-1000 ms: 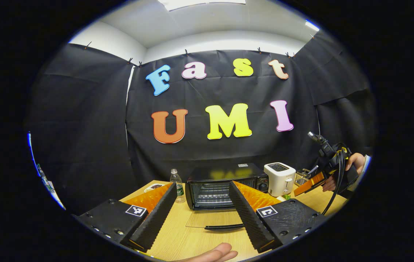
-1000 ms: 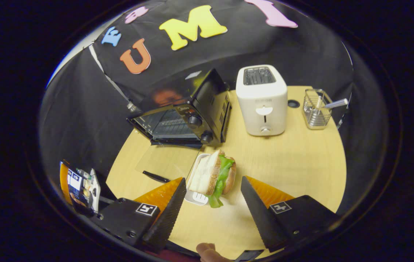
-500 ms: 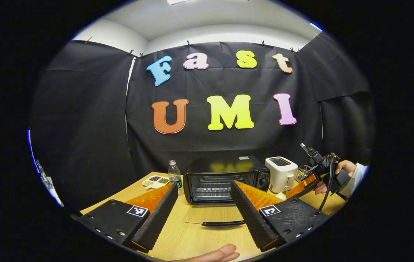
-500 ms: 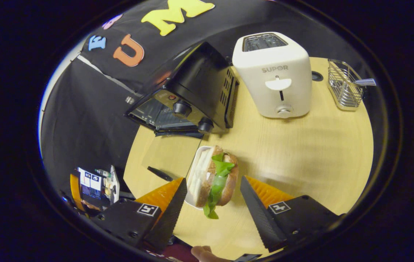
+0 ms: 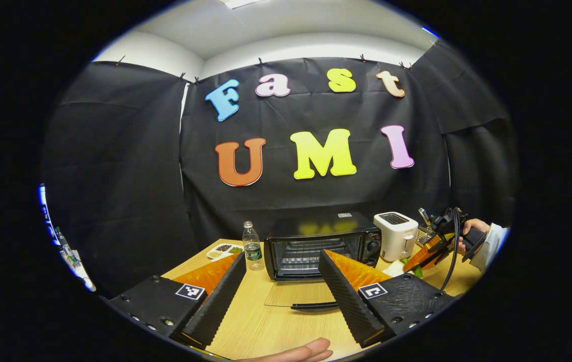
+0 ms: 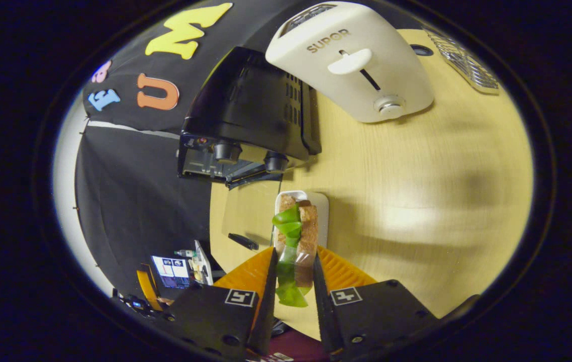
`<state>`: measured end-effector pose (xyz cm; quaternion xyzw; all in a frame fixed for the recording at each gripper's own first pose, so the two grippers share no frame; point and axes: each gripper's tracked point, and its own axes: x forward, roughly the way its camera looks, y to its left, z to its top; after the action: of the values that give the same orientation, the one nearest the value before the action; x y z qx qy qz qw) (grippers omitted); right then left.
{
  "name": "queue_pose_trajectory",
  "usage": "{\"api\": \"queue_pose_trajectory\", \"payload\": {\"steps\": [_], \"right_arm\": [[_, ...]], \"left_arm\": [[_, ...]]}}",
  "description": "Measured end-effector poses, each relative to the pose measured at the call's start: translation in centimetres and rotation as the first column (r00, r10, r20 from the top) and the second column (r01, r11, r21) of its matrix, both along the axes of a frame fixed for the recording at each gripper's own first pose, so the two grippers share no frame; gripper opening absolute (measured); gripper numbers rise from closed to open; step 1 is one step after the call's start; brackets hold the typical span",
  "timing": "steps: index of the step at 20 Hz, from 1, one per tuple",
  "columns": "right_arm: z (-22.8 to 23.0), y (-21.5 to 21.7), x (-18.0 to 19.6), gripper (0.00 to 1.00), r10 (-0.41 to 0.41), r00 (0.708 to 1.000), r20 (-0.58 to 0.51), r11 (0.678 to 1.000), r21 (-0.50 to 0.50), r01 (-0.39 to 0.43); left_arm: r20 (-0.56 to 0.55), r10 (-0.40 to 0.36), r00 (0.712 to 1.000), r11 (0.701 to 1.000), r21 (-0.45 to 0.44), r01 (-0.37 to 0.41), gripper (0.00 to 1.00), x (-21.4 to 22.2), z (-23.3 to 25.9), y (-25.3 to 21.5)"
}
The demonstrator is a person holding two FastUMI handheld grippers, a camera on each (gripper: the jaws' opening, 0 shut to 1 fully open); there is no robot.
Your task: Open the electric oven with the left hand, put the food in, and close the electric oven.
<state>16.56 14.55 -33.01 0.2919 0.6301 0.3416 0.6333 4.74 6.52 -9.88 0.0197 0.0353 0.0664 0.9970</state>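
Oven [image 5: 322,245] door down; right tongs [image 6: 293,281] clench the sandwich [image 6: 296,236], left tongs [image 5: 281,281] hang released. Next: carry it inside.

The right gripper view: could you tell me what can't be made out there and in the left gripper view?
- Sandwich, right gripper view: lower part hidden between the right gripper fingers.
- Oven interior: side-on here; left gripper view, too small.
- Wire basket: cut off by the edge.

toaster [image 6: 361,65] — brand "SUPOR" on front | no other legible text
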Motion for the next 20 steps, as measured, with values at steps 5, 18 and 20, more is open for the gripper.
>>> {"api": "queue_pose_trajectory", "payload": {"steps": [5, 18, 20], "right_arm": [[4.8, 0.0, -1.8, 0.29, -0.062, 0.994, 0.091, 0.997, 0.059, 0.057], [10.2, 10.9, -10.7, 0.38, -0.42, 0.891, 0.173, 0.883, 0.306, 0.357], [10.1, 13.4, -11.4, 0.38, -0.5, 0.85, 0.163, 0.836, 0.347, 0.425]], "left_arm": [[0.022, -0.018, 1.0, 0.999, -0.037, 0.019, 0.95, -1.0, 0.3, 0.7], [0.067, -0.026, 0.997, 0.996, -0.079, 0.032, 0.95, -3.6, 0.7, 4.2], [0.079, -0.022, 0.997, 0.996, -0.087, 0.029, 0.95, -4.2, 0.7, 5.0]]}}
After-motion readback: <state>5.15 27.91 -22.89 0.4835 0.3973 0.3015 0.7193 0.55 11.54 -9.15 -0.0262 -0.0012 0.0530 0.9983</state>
